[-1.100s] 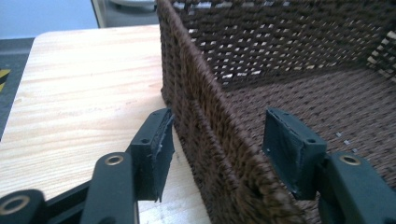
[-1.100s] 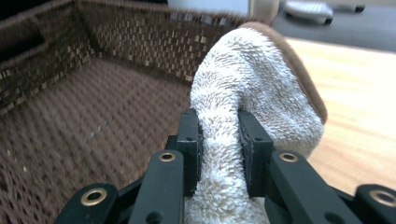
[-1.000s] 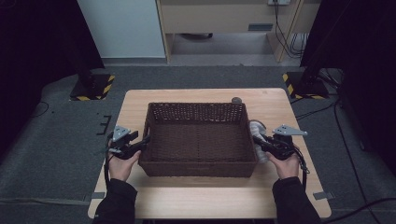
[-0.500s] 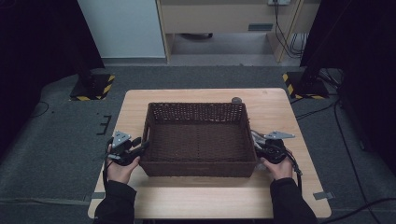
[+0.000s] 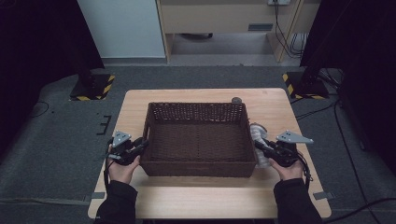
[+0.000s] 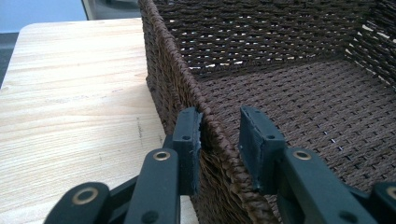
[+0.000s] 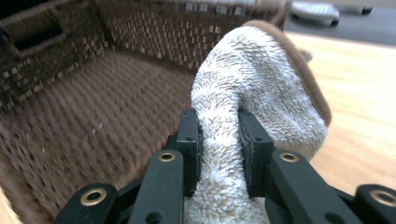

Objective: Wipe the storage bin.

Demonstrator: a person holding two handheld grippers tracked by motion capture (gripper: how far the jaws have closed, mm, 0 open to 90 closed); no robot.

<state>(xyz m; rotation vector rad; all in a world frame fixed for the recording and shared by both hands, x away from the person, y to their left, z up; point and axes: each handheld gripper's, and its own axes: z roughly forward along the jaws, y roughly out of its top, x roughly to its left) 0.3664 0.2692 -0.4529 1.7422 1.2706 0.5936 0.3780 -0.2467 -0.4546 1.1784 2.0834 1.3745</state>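
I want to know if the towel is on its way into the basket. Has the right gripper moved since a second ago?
Yes. The right gripper, shut on the white towel, has shifted toward the near table edge beside the basket's right wall.

Light wood tabletop [image 5: 205,196] on grey carpet floor [image 5: 56,154]. Black stands with yellow-black striped bases [image 5: 91,88] either side. Beige cabinet [image 5: 224,18] behind, cables [image 5: 285,37] trailing down.

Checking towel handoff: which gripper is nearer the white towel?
Right. The right gripper is shut on the white towel; the left gripper straddles the wicker basket's opposite wall.
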